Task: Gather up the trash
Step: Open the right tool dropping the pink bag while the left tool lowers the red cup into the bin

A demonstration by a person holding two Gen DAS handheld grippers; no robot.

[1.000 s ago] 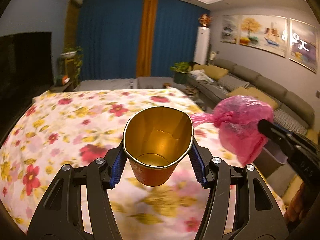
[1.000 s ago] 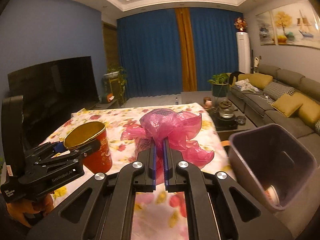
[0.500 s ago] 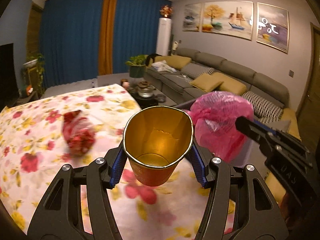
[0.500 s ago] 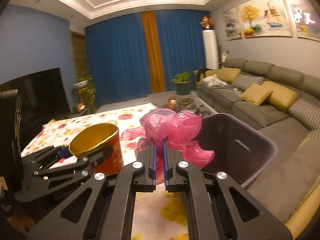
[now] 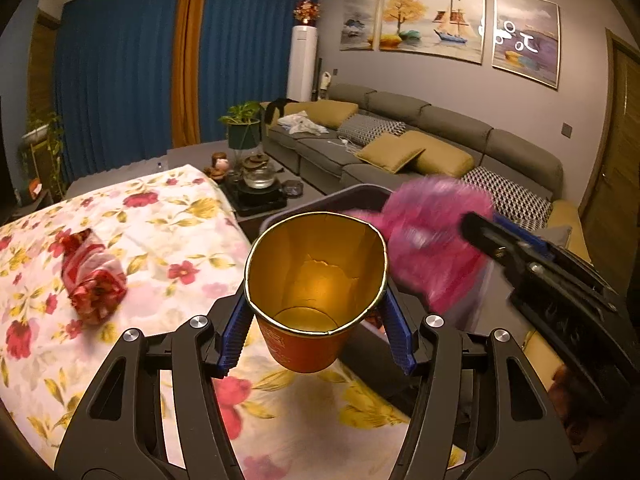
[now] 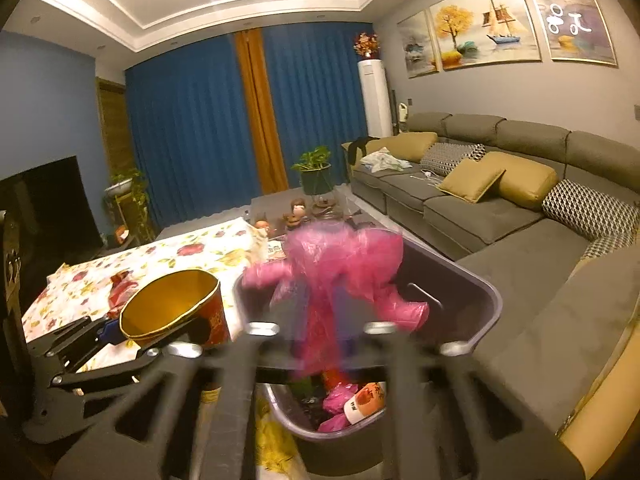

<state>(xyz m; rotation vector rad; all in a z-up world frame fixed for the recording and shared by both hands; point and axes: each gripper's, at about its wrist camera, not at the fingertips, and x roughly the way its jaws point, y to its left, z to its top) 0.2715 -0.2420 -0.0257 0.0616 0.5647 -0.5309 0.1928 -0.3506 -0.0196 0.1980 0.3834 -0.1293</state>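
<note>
A crumpled pink plastic bag (image 6: pixel 340 276) hangs over the open purple bin (image 6: pixel 472 320), its tail between the blurred fingers of the right gripper (image 6: pixel 320 344); whether they are pinching it I cannot tell. Just left of the bin, the left gripper (image 5: pixel 316 320) clamps a red paper cup (image 5: pixel 312 300) with a gold inside, upright. Farther left, a red wrapper (image 5: pixel 94 284) lies on the flowered tablecloth (image 5: pixel 168 240).

Living room: sofa (image 5: pixel 420 136), curtains (image 5: pixel 132 68).
</note>
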